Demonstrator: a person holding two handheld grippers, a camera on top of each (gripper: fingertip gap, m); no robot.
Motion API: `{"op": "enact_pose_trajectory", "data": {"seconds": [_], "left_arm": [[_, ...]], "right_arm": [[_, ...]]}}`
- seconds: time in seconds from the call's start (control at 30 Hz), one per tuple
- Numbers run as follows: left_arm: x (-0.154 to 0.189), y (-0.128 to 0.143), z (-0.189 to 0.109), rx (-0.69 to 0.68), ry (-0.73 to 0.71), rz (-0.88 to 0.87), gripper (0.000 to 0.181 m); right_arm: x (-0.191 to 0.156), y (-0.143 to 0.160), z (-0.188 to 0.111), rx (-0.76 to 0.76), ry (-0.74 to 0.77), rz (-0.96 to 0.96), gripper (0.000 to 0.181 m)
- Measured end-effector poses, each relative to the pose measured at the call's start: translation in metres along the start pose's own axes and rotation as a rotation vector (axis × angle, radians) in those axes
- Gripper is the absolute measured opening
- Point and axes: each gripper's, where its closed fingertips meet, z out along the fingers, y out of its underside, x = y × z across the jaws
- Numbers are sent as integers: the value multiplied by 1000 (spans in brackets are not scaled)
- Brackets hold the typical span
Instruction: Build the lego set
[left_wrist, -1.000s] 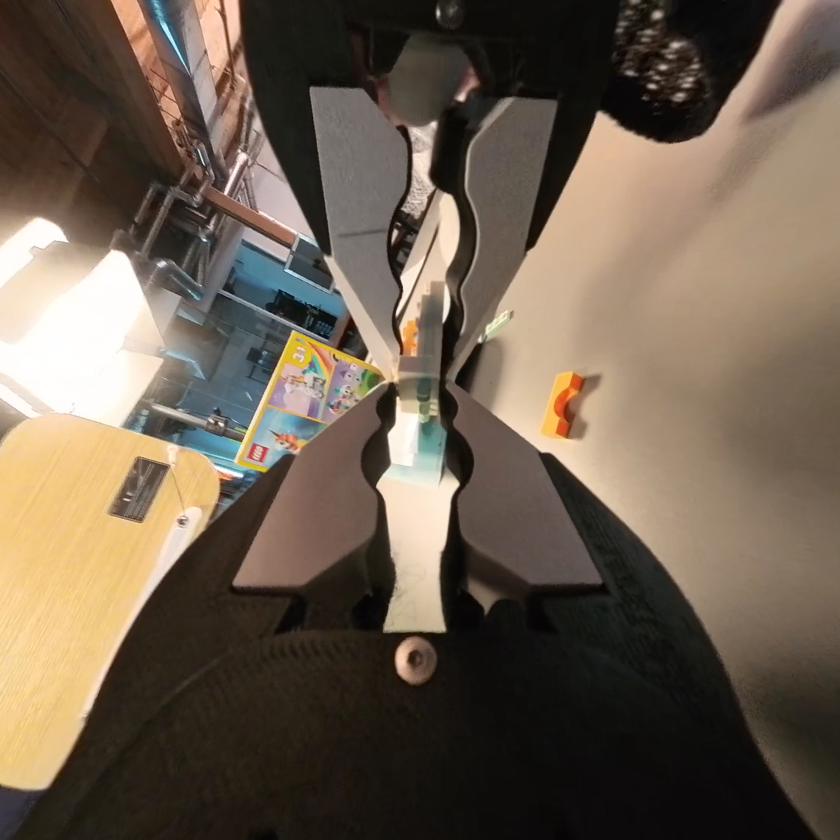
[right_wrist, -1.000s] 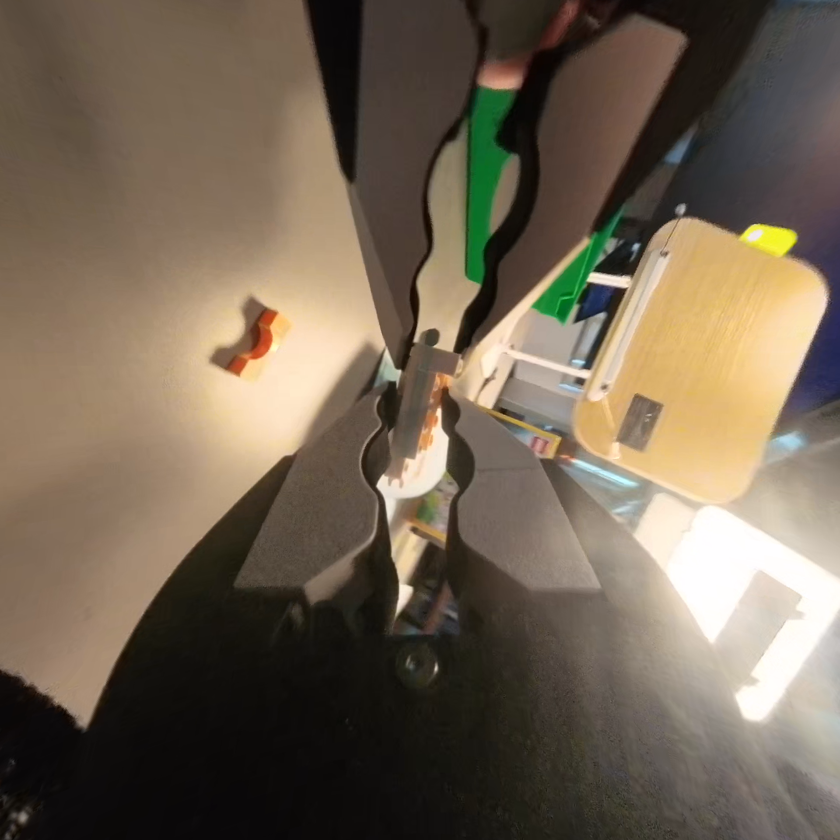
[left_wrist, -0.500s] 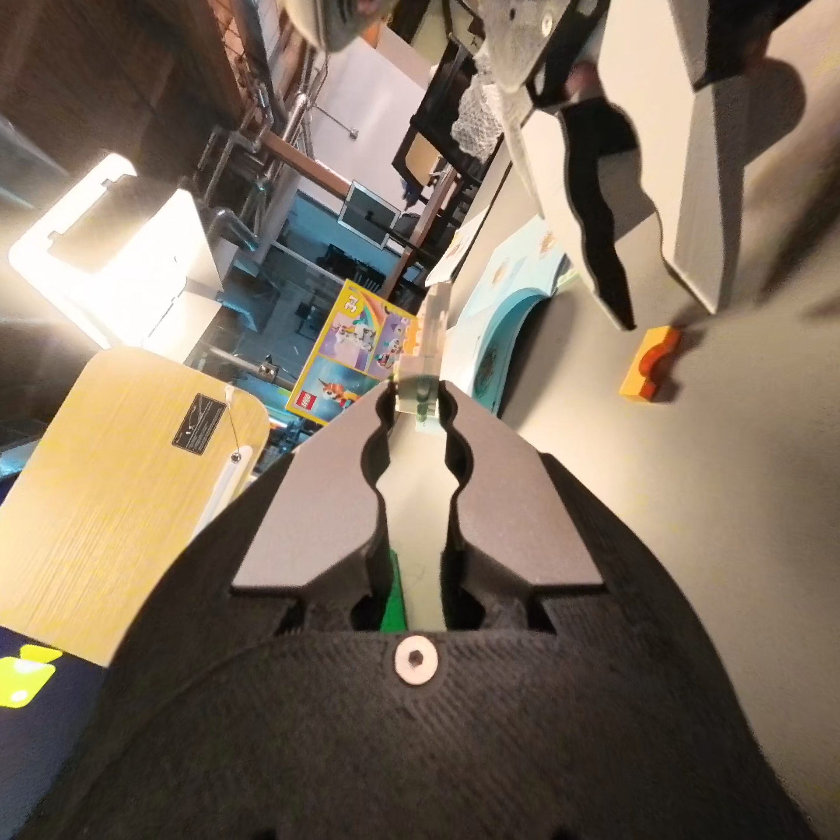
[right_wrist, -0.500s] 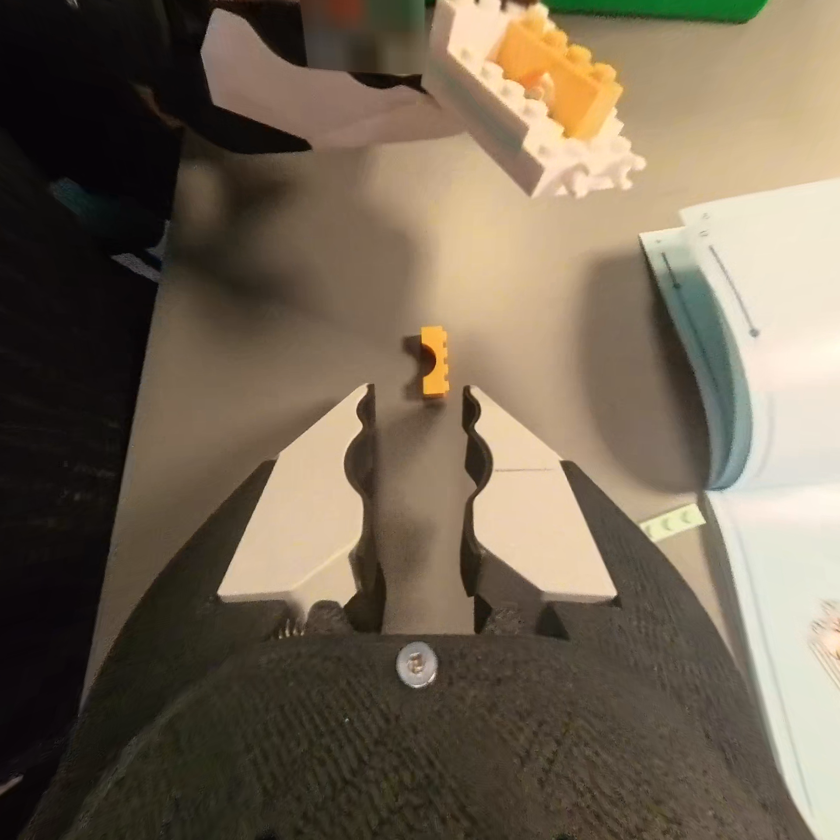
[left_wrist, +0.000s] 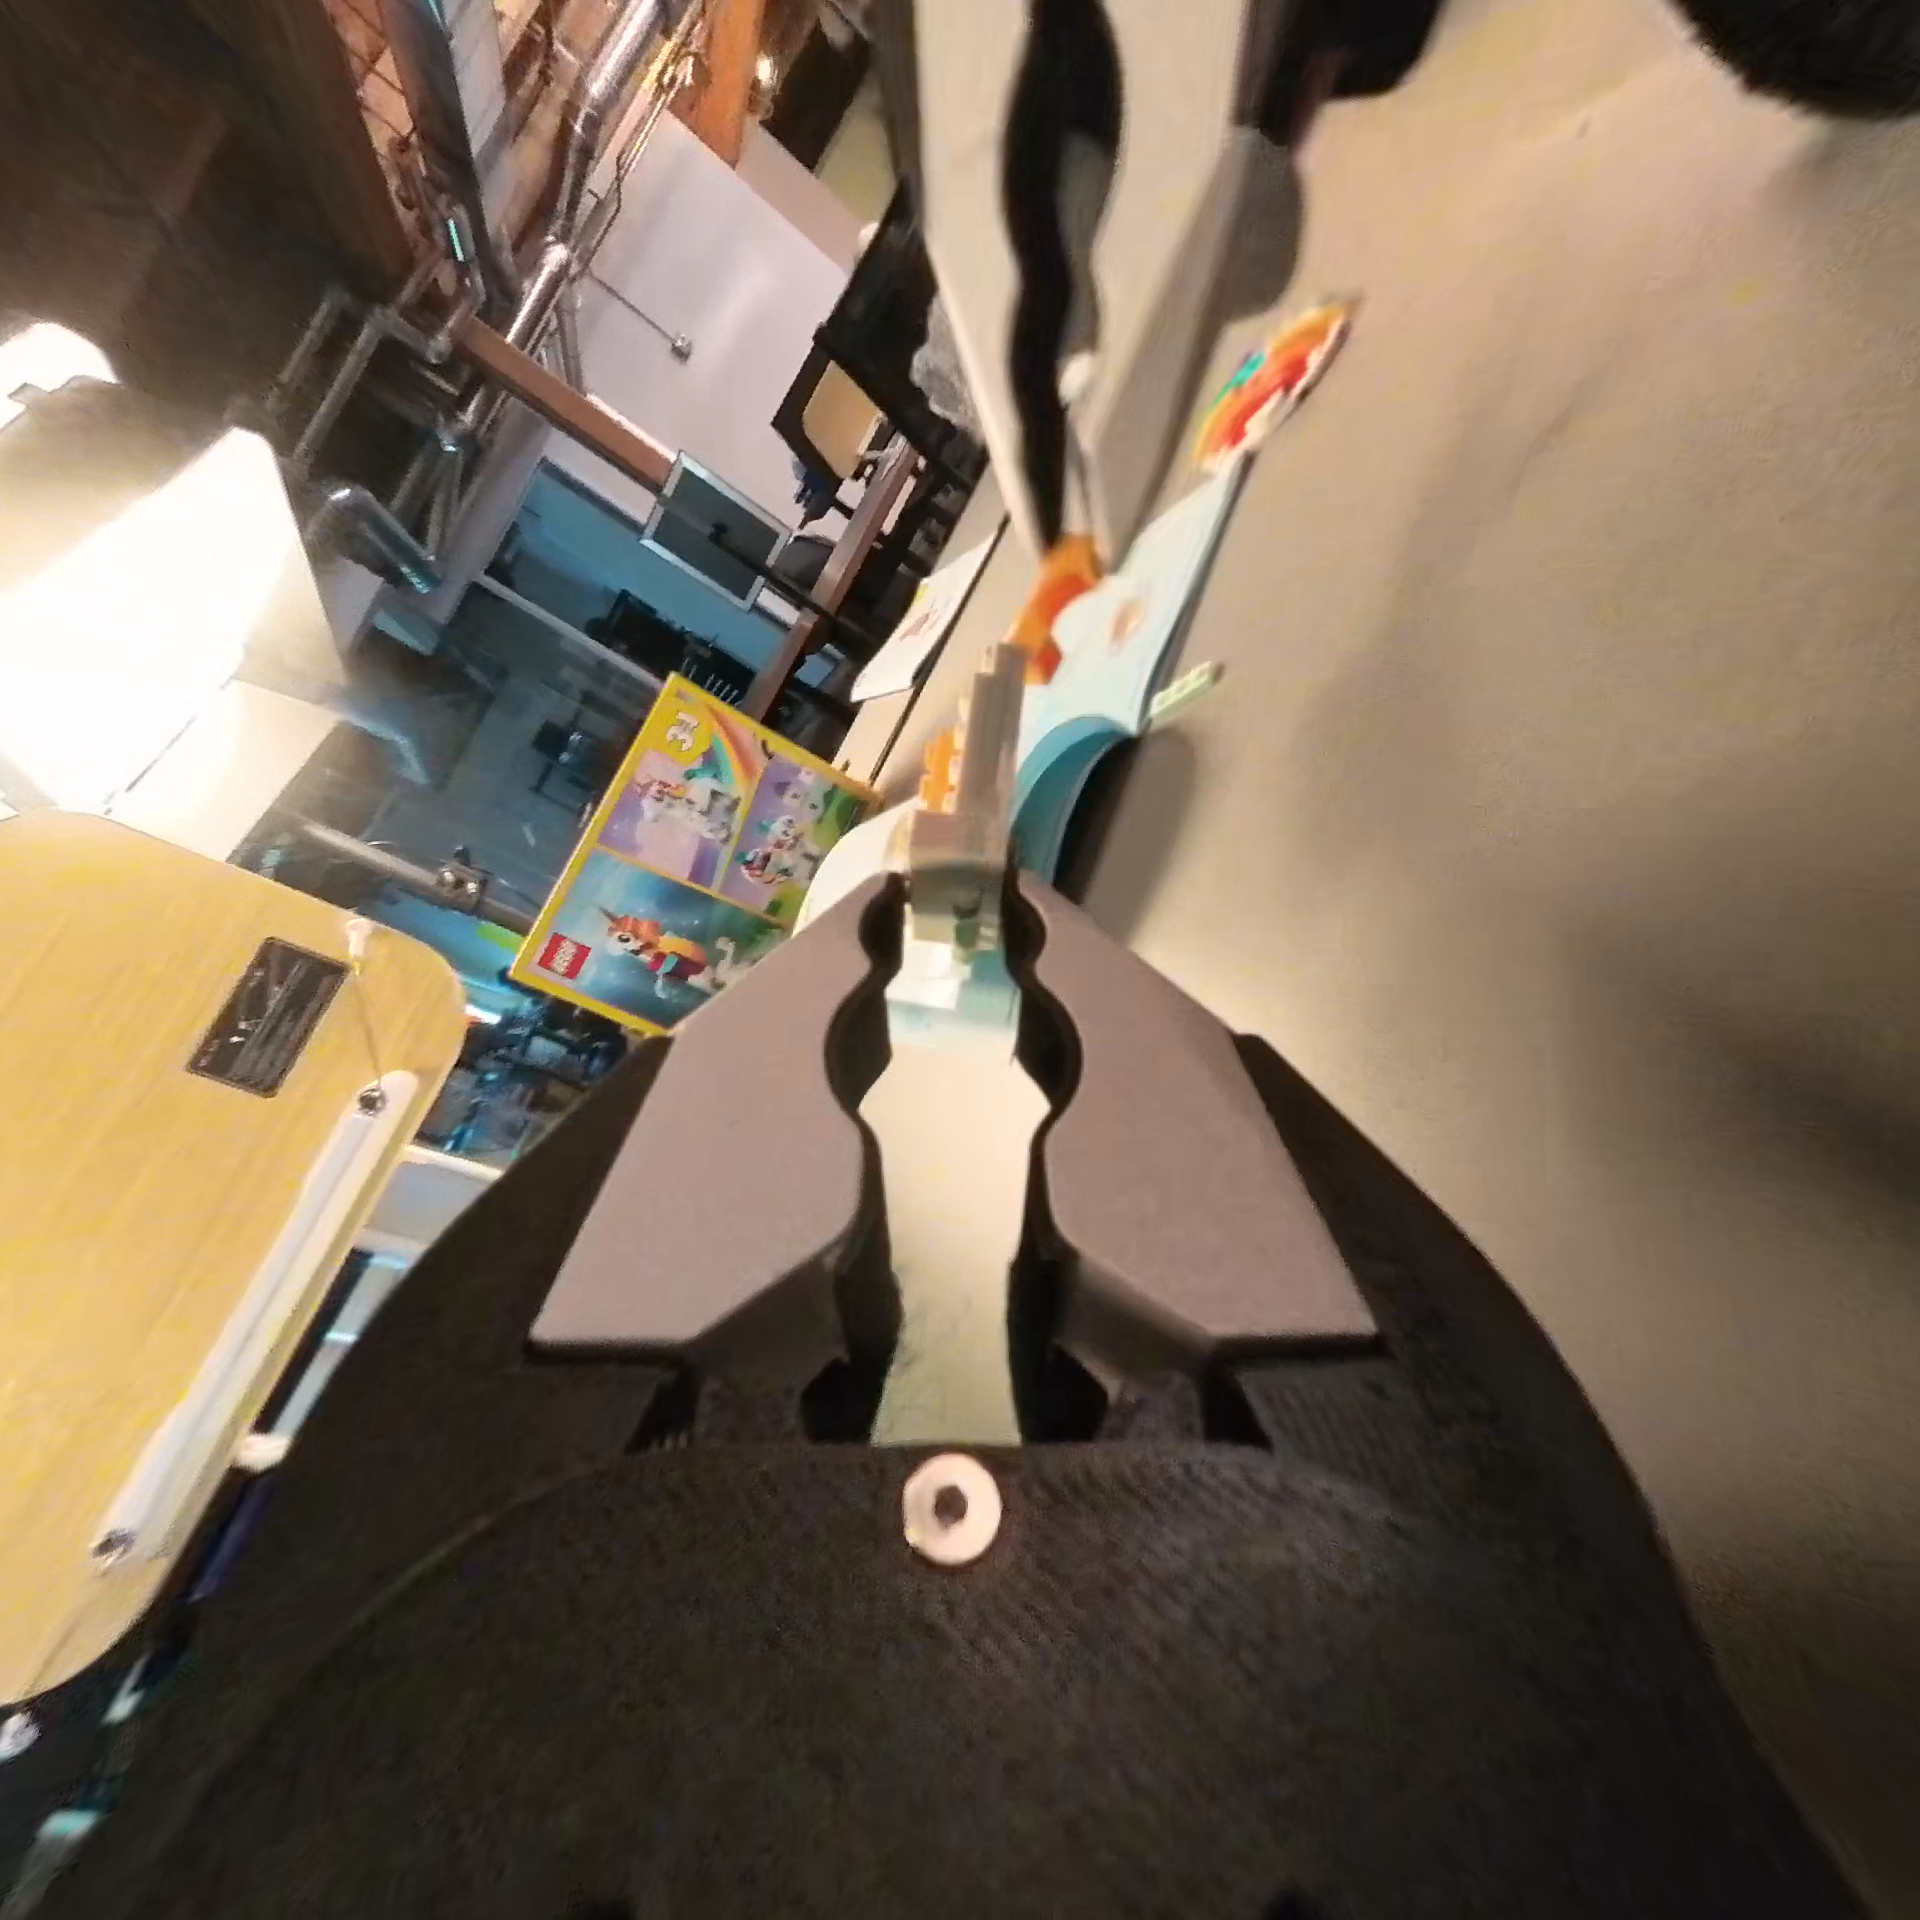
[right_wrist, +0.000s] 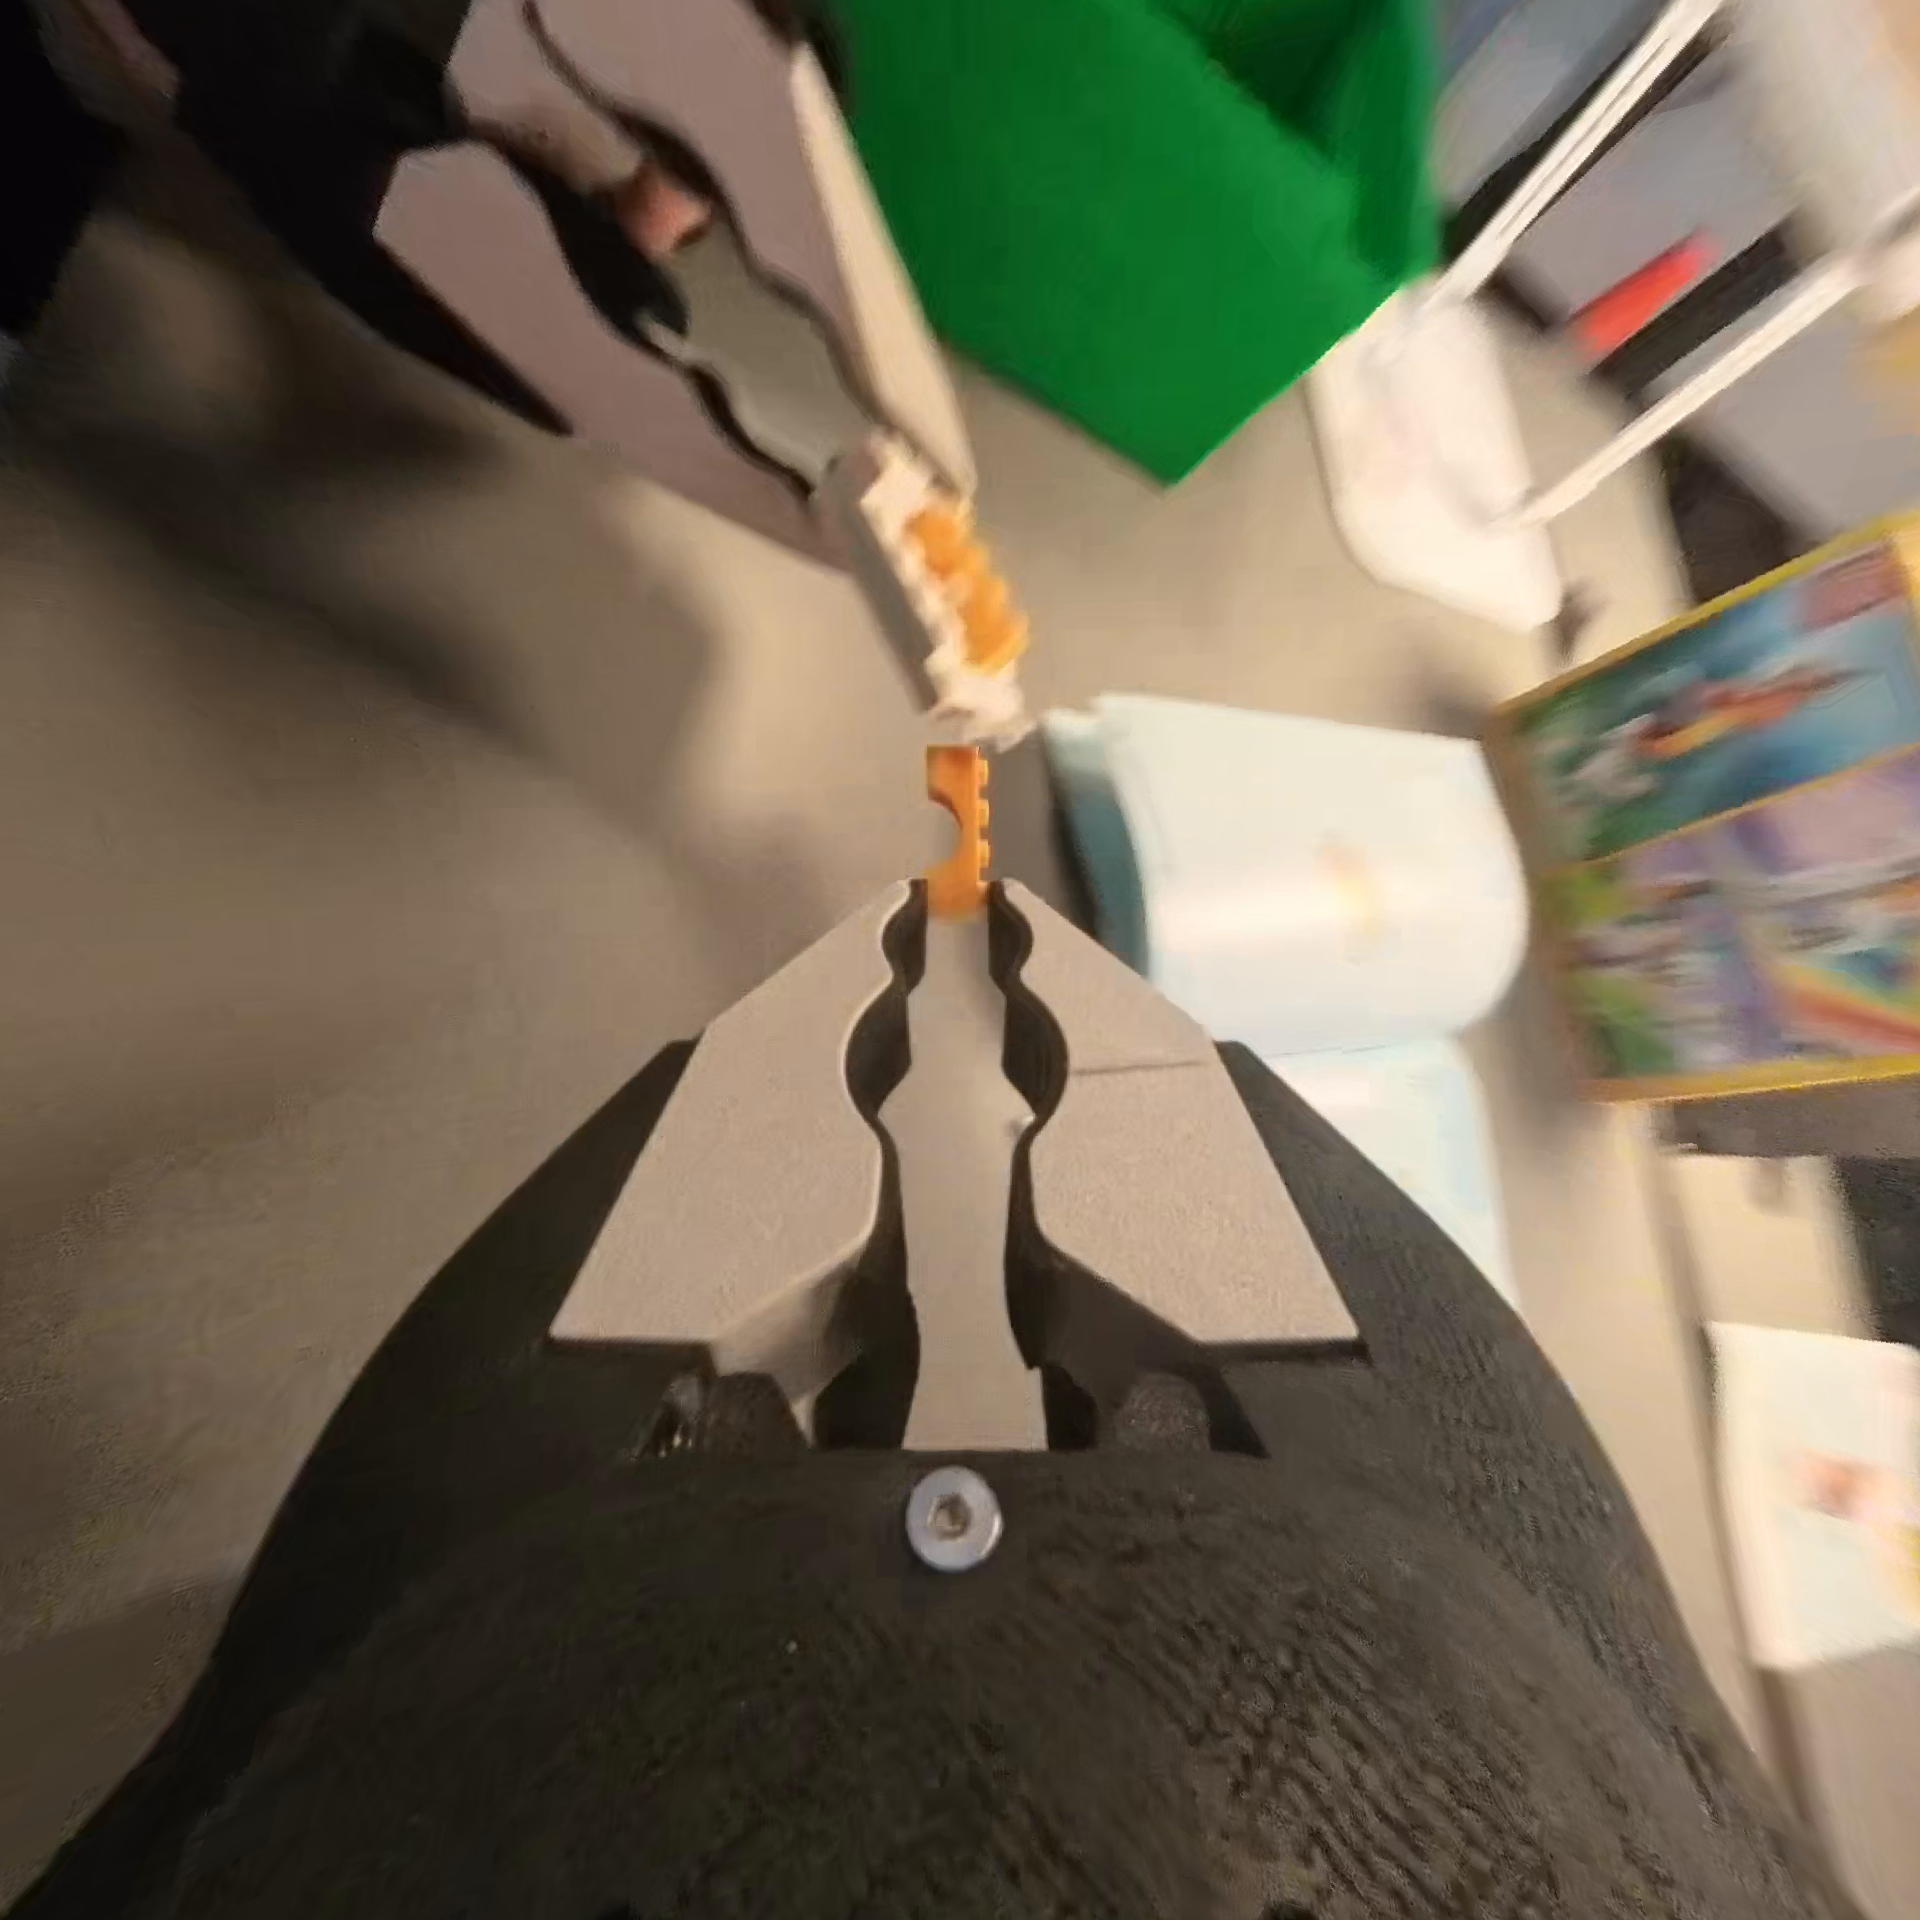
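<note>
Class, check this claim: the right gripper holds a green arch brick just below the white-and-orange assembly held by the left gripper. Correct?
Not quite: the arch brick is orange, as the right wrist view shows. The right gripper does hold it just below the white-and-orange assembly in the left gripper.

A green bin (right_wrist: 1122, 208) and a wooden chair back (left_wrist: 156, 1143).

I see an orange arch brick (right_wrist: 958, 831), a white-and-orange assembly (right_wrist: 951, 613), a green bin (right_wrist: 1122, 208), a pale blue booklet (right_wrist: 1299, 883) and my grey table (right_wrist: 312, 831).

Printed logo and number on yellow lego box (left_wrist: 694, 871), dark plate on wooden panel (left_wrist: 265, 1016) illegible
</note>
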Motion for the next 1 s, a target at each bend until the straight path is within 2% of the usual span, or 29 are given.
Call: {"op": "enact_pose_trajectory", "data": {"seconds": [0.03, 0.17, 0.3, 0.7, 1.0], "left_arm": [[1, -4, -1, 27, 19, -19, 17], [4, -10, -4, 85, 68, -94, 18], [6, -14, -6, 117, 89, -109, 17], [17, -23, -7, 145, 121, -54, 17], [24, -24, -6, 139, 138, -11, 17]], "right_arm": [[7, -8, -8, 18, 35, -66, 9], [10, -34, -20, 24, 62, -329, 9], [2, -43, -13, 6, -1, -430, 10], [-15, -43, 0, -78, -206, -568, 10], [-22, -39, -4, -134, -336, -657, 15]]}}
